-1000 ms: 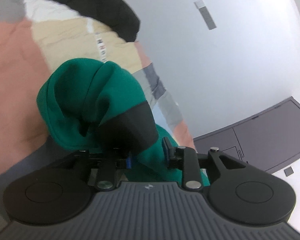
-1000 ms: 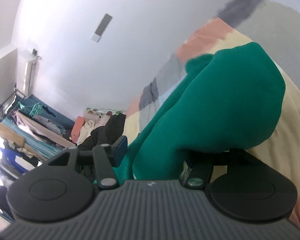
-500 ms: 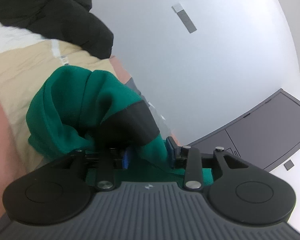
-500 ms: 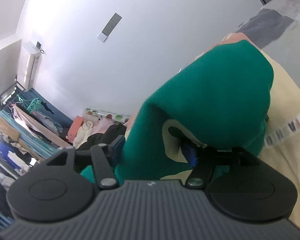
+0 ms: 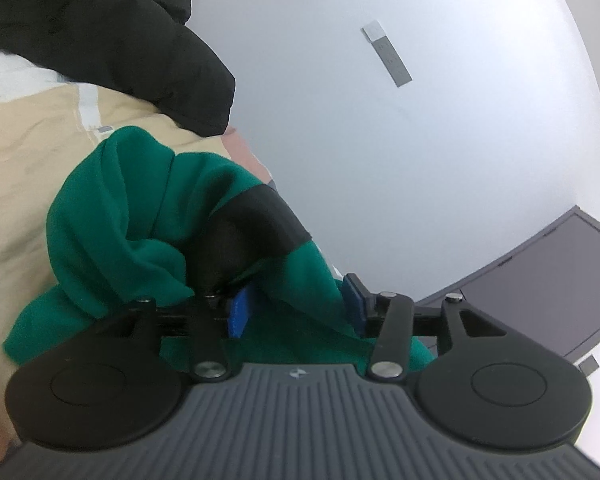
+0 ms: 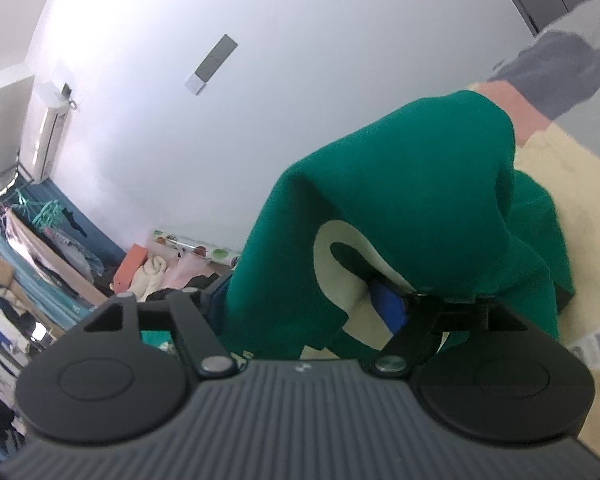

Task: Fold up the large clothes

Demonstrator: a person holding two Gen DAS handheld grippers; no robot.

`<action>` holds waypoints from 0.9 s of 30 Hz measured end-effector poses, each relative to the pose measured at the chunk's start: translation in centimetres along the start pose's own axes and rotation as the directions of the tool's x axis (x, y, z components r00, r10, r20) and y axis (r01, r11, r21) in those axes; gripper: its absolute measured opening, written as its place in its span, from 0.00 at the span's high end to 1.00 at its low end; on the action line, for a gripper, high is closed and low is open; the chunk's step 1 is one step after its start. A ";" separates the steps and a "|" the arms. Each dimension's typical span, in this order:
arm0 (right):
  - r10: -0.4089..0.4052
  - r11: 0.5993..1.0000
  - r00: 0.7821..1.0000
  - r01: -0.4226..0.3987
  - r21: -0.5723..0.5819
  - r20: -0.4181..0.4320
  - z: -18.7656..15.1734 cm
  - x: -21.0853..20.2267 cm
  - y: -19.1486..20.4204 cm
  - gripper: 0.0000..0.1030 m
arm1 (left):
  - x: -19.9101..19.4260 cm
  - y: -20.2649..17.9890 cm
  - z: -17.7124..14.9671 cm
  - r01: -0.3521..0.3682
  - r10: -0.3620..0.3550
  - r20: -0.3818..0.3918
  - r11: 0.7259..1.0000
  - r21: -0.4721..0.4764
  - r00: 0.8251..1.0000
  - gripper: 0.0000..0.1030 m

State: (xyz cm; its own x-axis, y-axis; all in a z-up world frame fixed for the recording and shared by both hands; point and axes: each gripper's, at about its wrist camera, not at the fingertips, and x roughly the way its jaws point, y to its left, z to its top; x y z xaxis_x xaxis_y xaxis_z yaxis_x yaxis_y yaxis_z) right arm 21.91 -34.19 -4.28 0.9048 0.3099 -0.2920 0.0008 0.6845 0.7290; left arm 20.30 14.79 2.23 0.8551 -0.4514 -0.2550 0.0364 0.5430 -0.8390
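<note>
Left wrist view is showing my left gripper (image 5: 296, 304) with its jaws opening, the green garment (image 5: 120, 216) bunched between the blue pads (image 5: 240, 314) and draping loose onto the beige bedspread (image 5: 16, 168); I judge I am letting the fold go, so I am spreading the pads fully before backing away to avoid dragging the cloth. Only this view is catching the black band (image 5: 268, 220) and the dark jacket (image 5: 100, 32) behind. Right wrist view is showing my right gripper (image 6: 308, 308) opening too, cloth hanging between the fingers unpinched, and only here are the cream patch (image 6: 340, 272) and the clothes pile (image 6: 156, 272) appearing.
</note>
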 end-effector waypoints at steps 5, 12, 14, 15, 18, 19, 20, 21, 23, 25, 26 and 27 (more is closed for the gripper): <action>0.053 0.996 0.999 -0.054 0.069 0.010 0.2 2.0 -2.4 0.26 | 2.2 0.9 0.1 0.004 -0.006 0.021 0.999 0.050 1.000 0.44; 0.072 0.995 0.997 -0.075 0.065 0.035 1.0 -0.5 -1.6 0.19 | 1.3 -1.8 0.6 -0.026 0.015 0.046 0.966 0.257 0.999 0.32; 0.045 0.999 0.998 -0.045 0.006 0.048 0.9 -1.2 -1.0 0.19 | 0.7 -2.9 0.4 -0.063 0.042 0.066 0.935 0.349 0.997 0.31; 0.027 0.999 0.998 -0.025 -0.041 0.051 0.7 -1.5 -0.5 0.19 | 0.6 -3.3 0.3 -0.090 0.064 0.078 0.918 0.386 0.995 0.31; -0.032 0.986 0.999 0.038 -0.163 0.044 0.4 -1.6 0.6 0.19 | 0.3 -3.3 0.0 -0.151 0.128 0.083 0.889 0.432 0.988 0.31; -0.063 0.975 0.997 0.071 -0.210 0.045 0.3 -1.4 1.0 0.19 | 0.4 -2.9 0.0 -0.158 0.142 0.070 0.886 0.435 0.987 0.31; -0.099 0.951 0.994 0.110 -0.289 0.052 0.0 -1.1 1.8 0.19 | 0.6 -2.6 -0.1 -0.173 0.162 0.062 0.882 0.439 0.985 0.31; -0.130 0.921 0.990 0.144 -0.363 0.061 -0.4 -0.8 2.5 0.20 | 0.8 -2.3 -0.2 -0.198 0.188 0.067 0.872 0.447 0.980 0.31; -0.192 0.855 0.978 0.207 -0.475 0.082 -1.3 0.1 3.2 0.22 | 1.4 -1.7 -0.3 -0.269 0.248 0.106 0.844 0.465 0.963 0.31; -0.283 0.793 0.954 0.292 -0.534 0.102 -2.1 1.2 3.2 0.22 | 2.1 -0.9 -0.4 -0.317 0.296 0.119 0.823 0.471 0.948 0.31; -0.304 0.789 0.948 0.309 -0.531 0.099 -2.3 1.6 2.7 0.23 | 2.5 -0.5 -0.4 -0.324 0.308 0.112 0.826 0.461 0.945 0.31; -0.309 0.800 0.948 0.304 -0.518 0.080 -2.4 2.0 2.2 0.23 | 2.9 -0.1 -0.4 -0.327 0.313 0.107 0.831 0.451 0.944 0.31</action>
State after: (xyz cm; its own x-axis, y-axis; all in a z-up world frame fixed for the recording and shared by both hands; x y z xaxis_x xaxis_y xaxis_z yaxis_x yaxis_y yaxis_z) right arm 22.65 -30.46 -4.75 0.8914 0.0293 -0.4523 0.0558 0.9832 0.1737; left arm 22.55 13.15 1.42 0.8735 -0.1802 -0.4523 -0.0162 0.9177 -0.3970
